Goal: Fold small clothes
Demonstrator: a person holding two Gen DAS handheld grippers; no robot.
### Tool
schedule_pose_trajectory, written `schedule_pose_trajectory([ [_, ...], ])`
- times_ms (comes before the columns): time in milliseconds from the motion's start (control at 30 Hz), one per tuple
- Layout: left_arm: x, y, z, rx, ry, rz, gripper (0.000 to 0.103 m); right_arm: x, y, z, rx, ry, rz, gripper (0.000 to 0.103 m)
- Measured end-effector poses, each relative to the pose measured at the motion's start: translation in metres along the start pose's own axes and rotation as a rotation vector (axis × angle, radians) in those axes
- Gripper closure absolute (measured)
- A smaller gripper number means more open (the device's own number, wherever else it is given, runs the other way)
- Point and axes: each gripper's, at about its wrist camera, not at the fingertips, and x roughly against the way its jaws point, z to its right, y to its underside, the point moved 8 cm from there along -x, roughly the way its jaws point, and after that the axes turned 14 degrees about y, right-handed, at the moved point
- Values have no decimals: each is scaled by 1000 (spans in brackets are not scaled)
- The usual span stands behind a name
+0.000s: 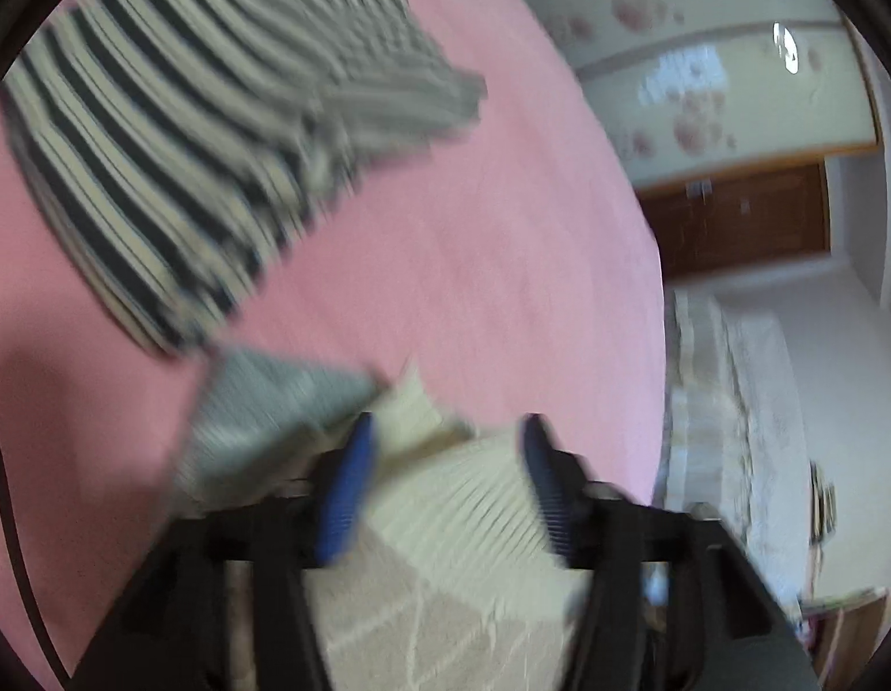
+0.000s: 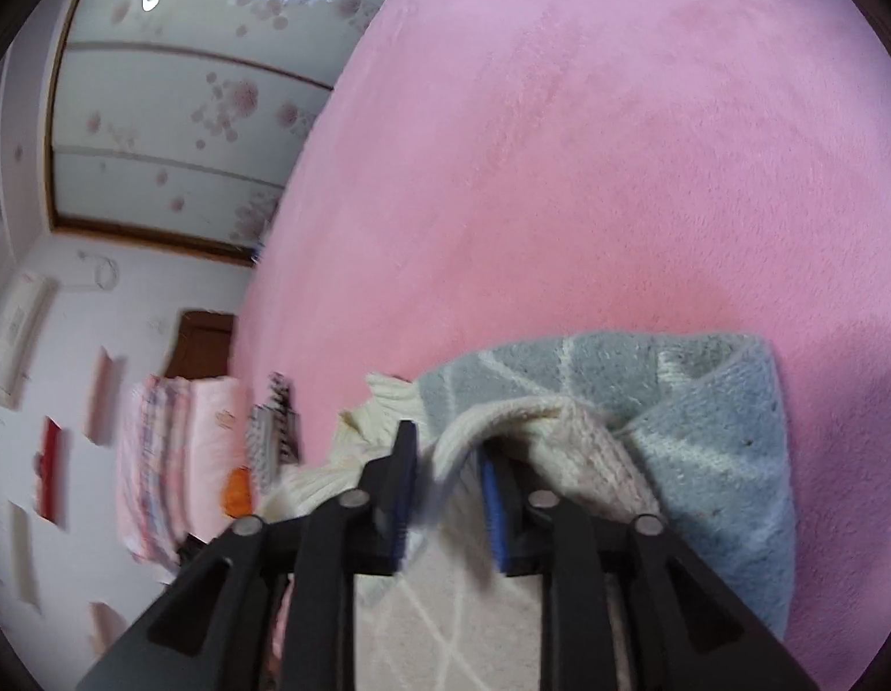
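Flanking a knit sweater (image 1: 462, 495) on pink bedding (image 1: 503, 230) — both claws (image 1: 445, 460) (image 2: 448, 478) released — striped garment (image 1: 186, 144) nearby.

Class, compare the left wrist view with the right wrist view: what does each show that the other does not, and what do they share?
Only the left wrist view shows the black-and-cream striped garment lying on the pink blanket, beyond the left tool, whose jaws stand apart. Only the right wrist view shows the right tool with a cream knit fold between its jaws, and a stack of folded pink bedding off the bed. Both show the grey, cream and beige knit garment and the flowered wardrobe doors.
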Motion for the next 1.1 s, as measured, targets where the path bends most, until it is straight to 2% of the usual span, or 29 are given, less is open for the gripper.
schedule_pose_trajectory([
  [33, 6, -6, 0, 1, -4, 31, 39, 4, -6, 2, -10, -1, 26, 50],
  [67, 11, -11, 2, 4, 1, 47, 39, 12, -11, 3, -18, 6, 64, 41],
  [100, 15, -15, 4, 4, 6, 50, 39, 20, -14, 4, -23, 7, 95, 40],
  [200, 26, -24, 11, -35, -29, 73, 39, 43, -23, 1, -6, 24, 172, 39],
  [300, 34, -29, 25, -107, -56, 82, 39, 60, -28, -6, 60, 86, 235, 39],
  [433, 42, -33, 40, -172, -82, 66, 39, 72, -28, -26, 172, 174, 267, 39],
  [533, 47, -30, 48, -257, -136, 34, 38, 78, -25, -39, 248, 241, 289, 39],
  [633, 47, -21, 56, -334, -188, -10, 38, 81, -19, -49, 315, 298, 302, 39],
  [800, 54, 4, 60, -445, -257, -81, 37, 85, 1, -50, 373, 330, 292, 39],
  [967, 54, 28, 61, -503, -290, -135, 37, 86, 29, -54, 439, 387, 278, 39],
  [1100, 61, 56, 61, -579, -335, -189, 36, 89, 60, -63, 543, 433, 292, 39],
])
